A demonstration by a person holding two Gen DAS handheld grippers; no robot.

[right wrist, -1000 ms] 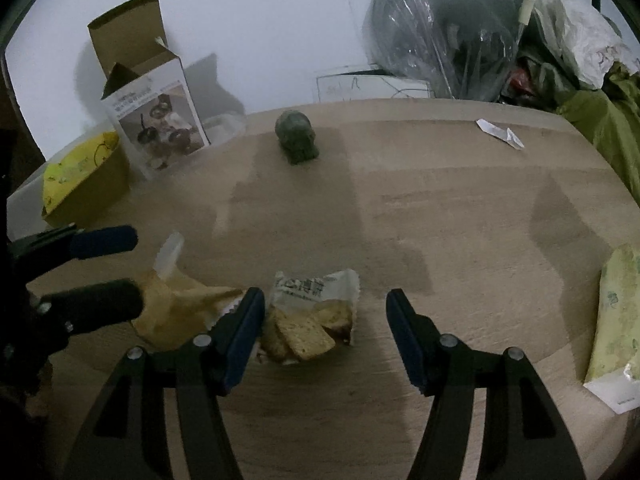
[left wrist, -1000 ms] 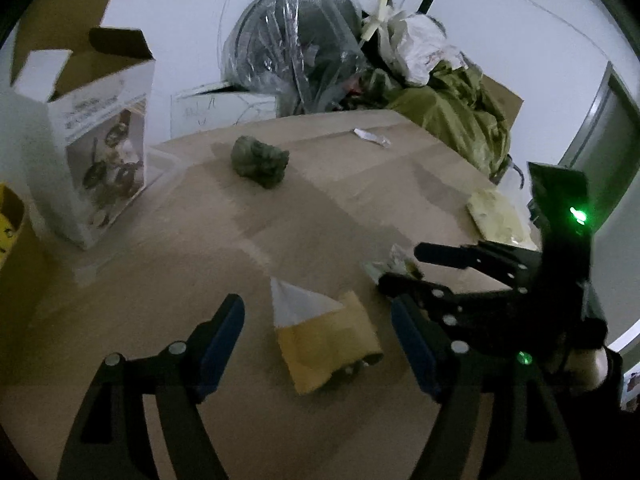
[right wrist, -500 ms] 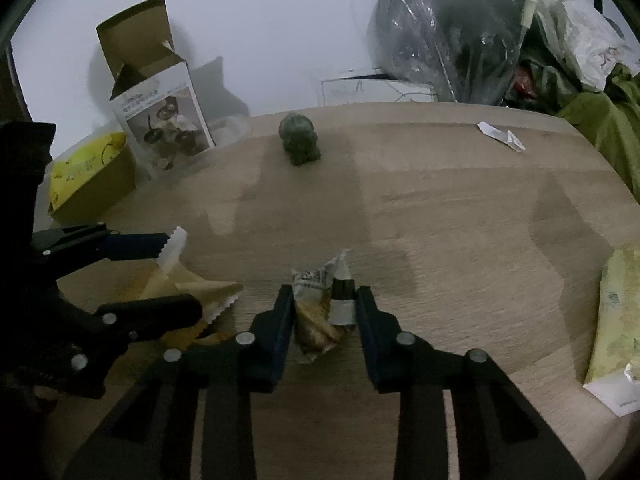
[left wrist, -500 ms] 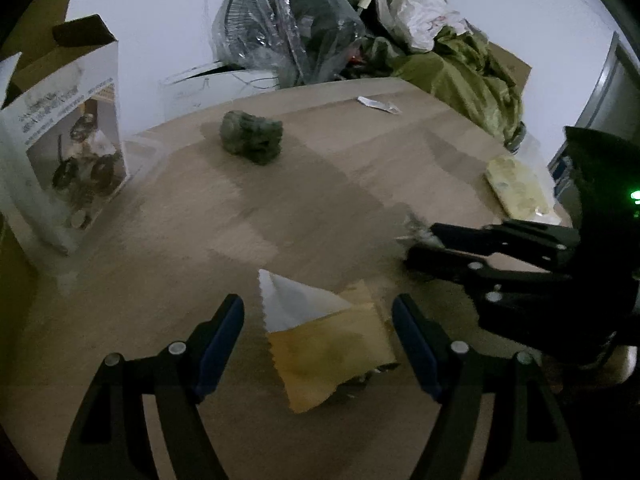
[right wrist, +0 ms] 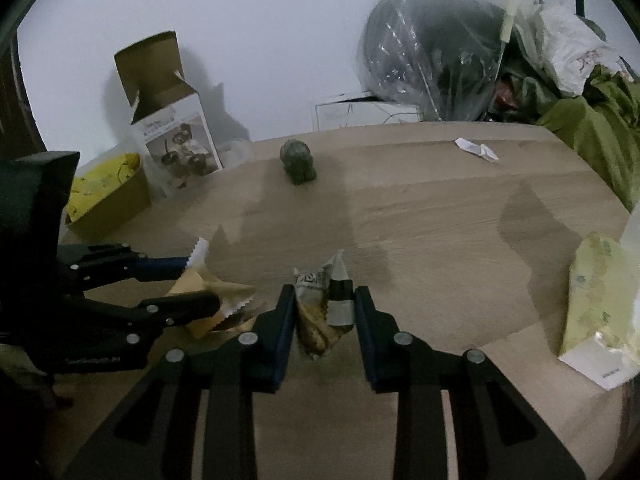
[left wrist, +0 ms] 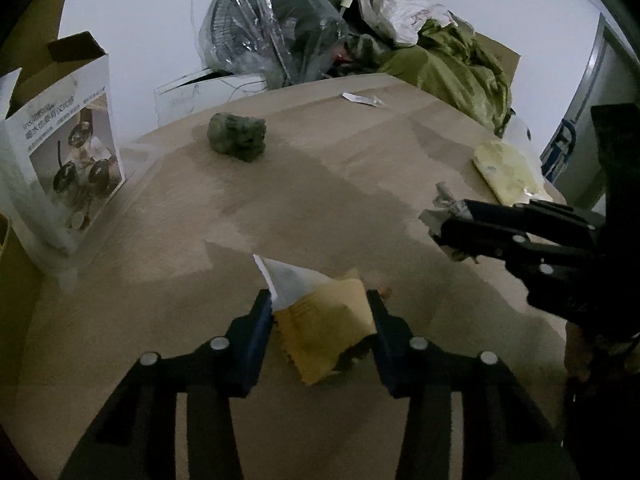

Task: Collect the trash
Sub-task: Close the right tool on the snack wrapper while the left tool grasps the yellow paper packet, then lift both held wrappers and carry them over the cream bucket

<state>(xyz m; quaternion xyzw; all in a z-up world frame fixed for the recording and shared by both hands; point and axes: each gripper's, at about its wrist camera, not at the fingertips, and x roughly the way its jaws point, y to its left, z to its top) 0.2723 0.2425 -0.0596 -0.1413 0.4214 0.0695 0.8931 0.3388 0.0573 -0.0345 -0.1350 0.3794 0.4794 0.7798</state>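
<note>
On the table [right wrist: 440, 216], two grippers each pinch one wrapper.

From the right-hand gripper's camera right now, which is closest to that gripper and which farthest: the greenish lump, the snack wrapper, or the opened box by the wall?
1. Snack wrapper: pinched in the right gripper.
2. Greenish lump: mid-table, straight ahead and slightly left.
3. Opened box: far left, standing against the wall.
</note>
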